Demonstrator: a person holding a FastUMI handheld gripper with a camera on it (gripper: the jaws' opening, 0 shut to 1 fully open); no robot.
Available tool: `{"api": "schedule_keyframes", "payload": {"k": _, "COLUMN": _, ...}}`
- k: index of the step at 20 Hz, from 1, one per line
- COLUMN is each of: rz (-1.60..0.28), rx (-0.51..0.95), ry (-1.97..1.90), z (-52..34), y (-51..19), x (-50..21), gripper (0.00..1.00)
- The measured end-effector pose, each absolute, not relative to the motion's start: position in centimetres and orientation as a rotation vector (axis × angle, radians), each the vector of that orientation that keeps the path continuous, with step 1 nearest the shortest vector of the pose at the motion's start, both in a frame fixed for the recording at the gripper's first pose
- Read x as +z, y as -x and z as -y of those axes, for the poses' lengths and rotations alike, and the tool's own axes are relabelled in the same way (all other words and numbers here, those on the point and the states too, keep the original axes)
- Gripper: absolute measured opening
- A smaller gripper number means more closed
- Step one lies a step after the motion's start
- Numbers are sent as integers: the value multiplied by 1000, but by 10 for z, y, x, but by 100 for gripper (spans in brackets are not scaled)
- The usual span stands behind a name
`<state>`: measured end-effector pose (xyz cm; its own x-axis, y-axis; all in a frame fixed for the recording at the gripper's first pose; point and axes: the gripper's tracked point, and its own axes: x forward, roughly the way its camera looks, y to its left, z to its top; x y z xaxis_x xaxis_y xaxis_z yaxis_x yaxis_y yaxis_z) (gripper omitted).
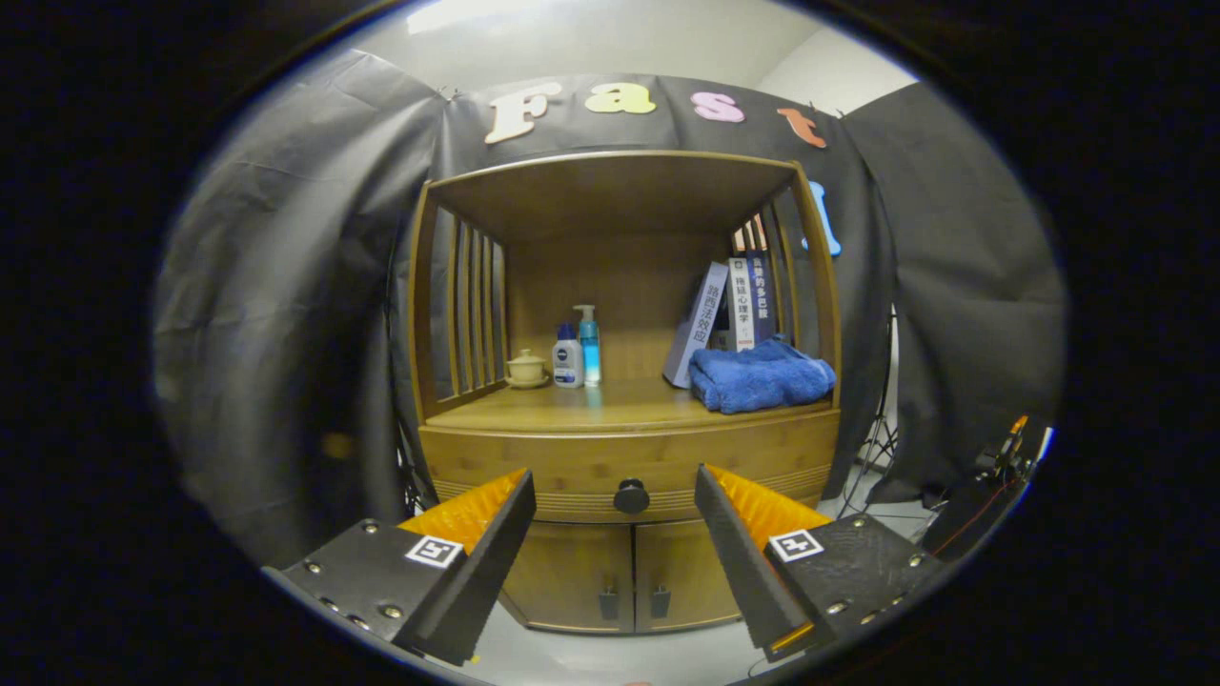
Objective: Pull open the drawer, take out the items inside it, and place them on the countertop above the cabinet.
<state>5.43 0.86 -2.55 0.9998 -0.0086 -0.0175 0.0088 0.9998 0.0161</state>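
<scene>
A wooden cabinet stands ahead with a closed drawer point(572, 462) under its countertop point(591, 408). A dark round knob point(631, 496) sits at the middle of the drawer front. My gripper point(615, 481) is open, its two fingers spread wide, and the knob shows between them but farther off, with a gap to the drawer front. Nothing is between the fingers. What is inside the drawer is hidden.
On the countertop stand a small lidded cup point(526, 368), a white bottle point(568, 357), a blue pump bottle point(588, 345), several leaning books point(729, 310) and a folded blue towel point(760, 375). Two lower doors point(629, 572) are closed. Cables and a stand point(982, 495) lie to the right.
</scene>
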Motion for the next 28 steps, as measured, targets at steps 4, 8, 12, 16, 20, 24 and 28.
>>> {"api": "schedule_keyframes", "payload": {"k": 4, "rz": -5, "rx": -6, "ry": 2, "z": -12, "y": -93, "x": -28, "gripper": 100}}
{"api": "schedule_keyframes", "payload": {"k": 8, "rz": 2, "rx": -24, "ry": 12, "z": -7, "y": -140, "x": -36, "gripper": 100}}
{"api": "schedule_keyframes", "payload": {"k": 12, "rz": -5, "rx": -37, "ry": 22, "z": 3, "y": -178, "x": -53, "gripper": 100}}
{"api": "schedule_keyframes", "payload": {"k": 16, "rz": -66, "rx": -49, "ry": 18, "z": 7, "y": -205, "x": -85, "gripper": 100}}
{"api": "schedule_keyframes", "payload": {"k": 20, "rz": -117, "rx": -38, "ry": -11, "z": 0, "y": -219, "x": -110, "gripper": 100}}
{"api": "schedule_keyframes", "payload": {"k": 24, "rz": -114, "rx": -59, "ry": -14, "z": 6, "y": -222, "x": -116, "gripper": 100}}
{"api": "schedule_keyframes", "payload": {"k": 28, "rz": -135, "rx": -71, "ry": -8, "z": 9, "y": -223, "x": -128, "gripper": 74}}
